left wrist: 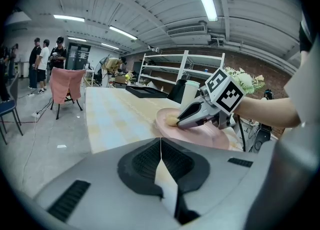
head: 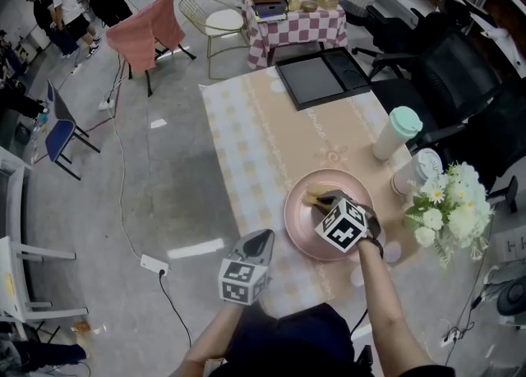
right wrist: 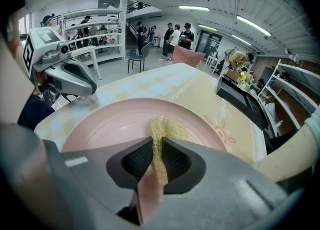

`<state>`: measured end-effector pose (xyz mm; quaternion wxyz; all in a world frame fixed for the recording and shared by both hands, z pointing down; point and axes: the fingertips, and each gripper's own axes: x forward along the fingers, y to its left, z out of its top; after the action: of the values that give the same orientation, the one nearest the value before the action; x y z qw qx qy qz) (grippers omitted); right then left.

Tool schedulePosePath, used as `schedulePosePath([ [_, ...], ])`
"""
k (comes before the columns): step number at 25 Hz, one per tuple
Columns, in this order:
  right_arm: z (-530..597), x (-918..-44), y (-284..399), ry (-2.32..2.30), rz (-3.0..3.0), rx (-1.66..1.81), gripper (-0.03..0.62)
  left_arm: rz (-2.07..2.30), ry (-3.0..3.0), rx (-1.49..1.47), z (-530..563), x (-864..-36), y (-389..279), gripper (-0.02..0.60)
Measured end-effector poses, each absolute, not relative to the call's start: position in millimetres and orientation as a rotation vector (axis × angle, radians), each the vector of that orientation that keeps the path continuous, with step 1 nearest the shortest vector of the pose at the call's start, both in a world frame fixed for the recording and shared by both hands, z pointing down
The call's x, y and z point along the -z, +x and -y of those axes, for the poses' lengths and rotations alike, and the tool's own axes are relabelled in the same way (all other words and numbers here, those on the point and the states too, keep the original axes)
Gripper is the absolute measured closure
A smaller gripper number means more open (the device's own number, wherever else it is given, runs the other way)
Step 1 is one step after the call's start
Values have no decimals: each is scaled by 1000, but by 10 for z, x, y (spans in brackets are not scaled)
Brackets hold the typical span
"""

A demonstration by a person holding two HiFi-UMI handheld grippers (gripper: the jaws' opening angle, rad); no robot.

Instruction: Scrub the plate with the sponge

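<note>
Pink and round, the plate [head: 302, 221] lies on the counter [head: 246, 137], near its front right corner, on a pale checked cloth. A yellow sponge [head: 315, 197] rests on the plate's far part. The right tongs [head: 320, 199] are clamped on the sponge. In the right gripper view the two dark pads squeeze the sponge [right wrist: 165, 133] between them. Its free end spreads flat on the plate [right wrist: 105, 124] ahead of the right tongs [right wrist: 156, 155].

The left tongs [head: 261, 241] sit at the counter's near left edge, beside the plate but apart from it. Their tips are pressed together with nothing between them, as the left gripper view shows [left wrist: 161, 160]. That view looks across at the right tongs [left wrist: 181, 119], with the sponge [left wrist: 171, 120] touching the plate [left wrist: 205, 136].

To the right of the plate stand two cups. One is tall with a mint lid [head: 395, 132] and one is shorter [head: 417, 172]. White flowers [head: 450, 203] stand just beside the shorter cup. A black tray [head: 323, 78] lies at the counter's far end, well apart from the plate.
</note>
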<state>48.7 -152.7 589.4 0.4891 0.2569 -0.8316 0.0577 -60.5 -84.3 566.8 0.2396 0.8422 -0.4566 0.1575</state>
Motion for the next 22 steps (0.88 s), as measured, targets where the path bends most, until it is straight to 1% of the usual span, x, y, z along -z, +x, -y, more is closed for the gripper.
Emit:
schedulePosePath([
  [22,1297,-5895,414,566,2016,-162,540,1257,2308,-417,826,-5660,-590,569],
])
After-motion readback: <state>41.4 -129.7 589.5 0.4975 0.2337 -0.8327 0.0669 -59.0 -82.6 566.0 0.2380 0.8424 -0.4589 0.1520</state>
